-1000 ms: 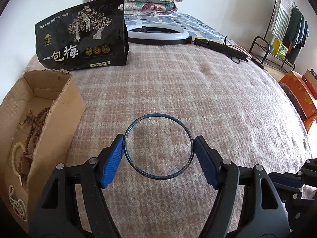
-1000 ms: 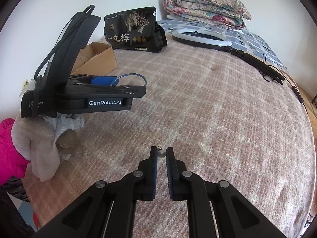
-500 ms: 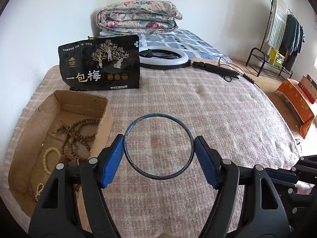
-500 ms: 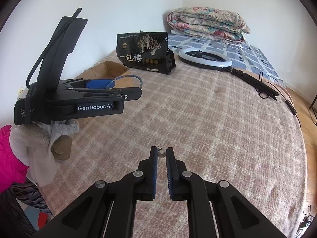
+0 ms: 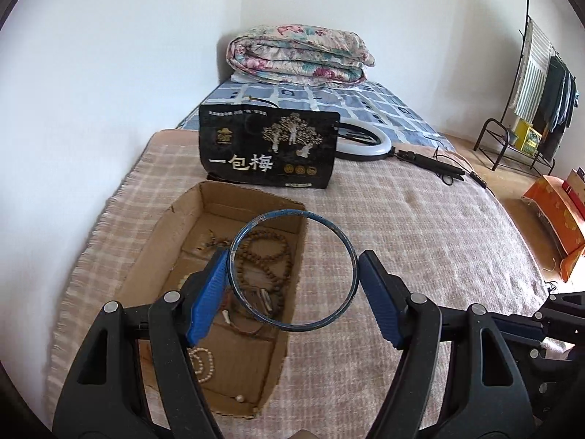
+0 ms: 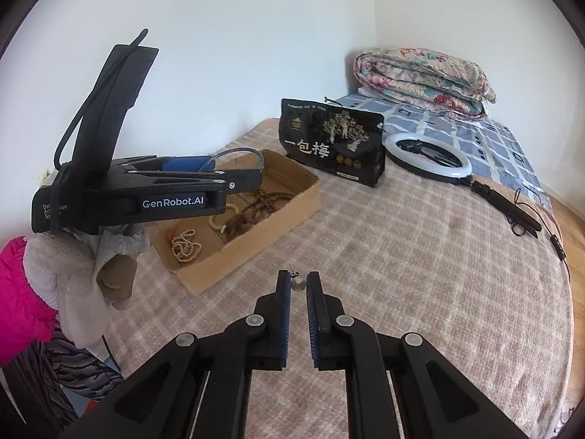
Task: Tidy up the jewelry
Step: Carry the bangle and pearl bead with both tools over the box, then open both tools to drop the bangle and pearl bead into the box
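My left gripper (image 5: 292, 281) is shut on a thin blue bangle (image 5: 346, 248) and holds it above the right wall of an open cardboard box (image 5: 146, 252). The box holds brown bead strings (image 5: 270, 252) and pale bead bracelets (image 5: 204, 362). In the right wrist view the left gripper (image 6: 234, 168) hovers over the box (image 6: 256, 234) with the bangle (image 6: 237, 152). My right gripper (image 6: 298, 285) is shut on a small pearl earring (image 6: 298, 284), held above the bed blanket in front of the box.
A black snack bag (image 5: 268, 150) stands behind the box. A ring light (image 6: 427, 159) with its stand lies beyond, and a folded quilt (image 5: 298, 55) at the bed's head. A wall runs along the left. A clothes rack (image 5: 530, 91) stands right.
My left gripper has carried the bangle left and up, from over the blanket to over the box. My right gripper has risen with the earring still in it.
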`<control>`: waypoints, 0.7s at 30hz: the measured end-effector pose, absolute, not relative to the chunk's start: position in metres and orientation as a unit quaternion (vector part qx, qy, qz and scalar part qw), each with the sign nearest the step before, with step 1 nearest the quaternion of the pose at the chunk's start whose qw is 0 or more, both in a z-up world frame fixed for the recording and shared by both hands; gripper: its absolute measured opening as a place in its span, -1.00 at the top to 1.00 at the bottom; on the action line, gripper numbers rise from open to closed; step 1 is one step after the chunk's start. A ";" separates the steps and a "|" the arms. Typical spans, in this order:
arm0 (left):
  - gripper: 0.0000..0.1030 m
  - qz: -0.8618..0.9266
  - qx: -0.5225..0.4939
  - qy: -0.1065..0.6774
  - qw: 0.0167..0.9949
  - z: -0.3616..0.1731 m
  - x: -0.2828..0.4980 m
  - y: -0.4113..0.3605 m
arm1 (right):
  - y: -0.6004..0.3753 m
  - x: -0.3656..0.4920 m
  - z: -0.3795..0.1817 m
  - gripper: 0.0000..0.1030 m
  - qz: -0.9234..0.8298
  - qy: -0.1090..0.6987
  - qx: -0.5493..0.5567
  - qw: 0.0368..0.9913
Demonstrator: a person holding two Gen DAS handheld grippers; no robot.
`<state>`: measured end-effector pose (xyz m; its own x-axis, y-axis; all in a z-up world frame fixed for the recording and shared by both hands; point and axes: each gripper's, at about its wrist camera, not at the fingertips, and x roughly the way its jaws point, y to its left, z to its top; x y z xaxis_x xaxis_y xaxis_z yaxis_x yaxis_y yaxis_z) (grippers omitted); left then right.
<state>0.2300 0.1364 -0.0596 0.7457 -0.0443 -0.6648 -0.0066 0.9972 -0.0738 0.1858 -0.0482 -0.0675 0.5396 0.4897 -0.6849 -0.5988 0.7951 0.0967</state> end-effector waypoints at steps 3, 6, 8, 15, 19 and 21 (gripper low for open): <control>-0.42 0.002 -0.041 0.356 0.934 -0.055 0.227 0.159 | -0.028 0.184 -0.064 0.87 0.325 0.361 -0.073 0.871; -0.42 0.012 -0.041 0.356 0.933 -0.053 0.227 0.178 | -0.009 0.181 -0.063 0.87 0.340 0.360 -0.073 0.866; -0.42 0.014 -0.036 0.357 0.933 -0.053 0.227 0.187 | 0.004 0.182 -0.063 0.87 0.350 0.359 -0.071 0.862; -0.42 0.011 -0.050 0.376 0.925 -0.062 0.242 0.213 | 0.040 0.187 -0.074 0.87 0.372 0.369 -0.066 0.849; -0.42 0.010 -0.056 0.385 0.921 -0.069 0.253 0.219 | 0.057 0.193 -0.081 0.87 0.383 0.374 -0.062 0.842; -0.42 0.008 -0.057 0.389 0.919 -0.071 0.257 0.220 | 0.065 0.194 -0.085 0.87 0.388 0.376 -0.064 0.839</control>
